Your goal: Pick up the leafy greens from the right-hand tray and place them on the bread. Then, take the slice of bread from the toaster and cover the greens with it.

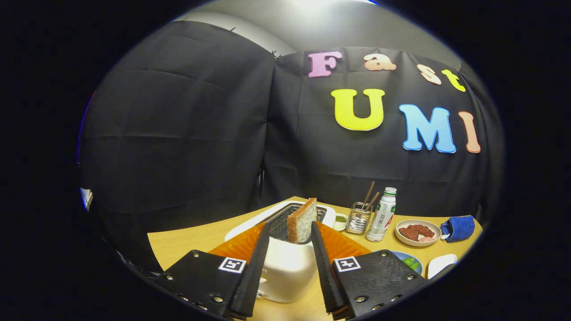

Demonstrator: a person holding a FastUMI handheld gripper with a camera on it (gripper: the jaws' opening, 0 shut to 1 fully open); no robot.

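The gripper stands open – fingers either side of the toaster, not touching the bread slice upright in its slot.

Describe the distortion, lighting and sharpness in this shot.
Gripper view: fisheye bends the table edge; light glows on the wall overhead; bread slice in the toaster looks sharp between the open gripper fingers; bottle and bowl beyond stay readable.
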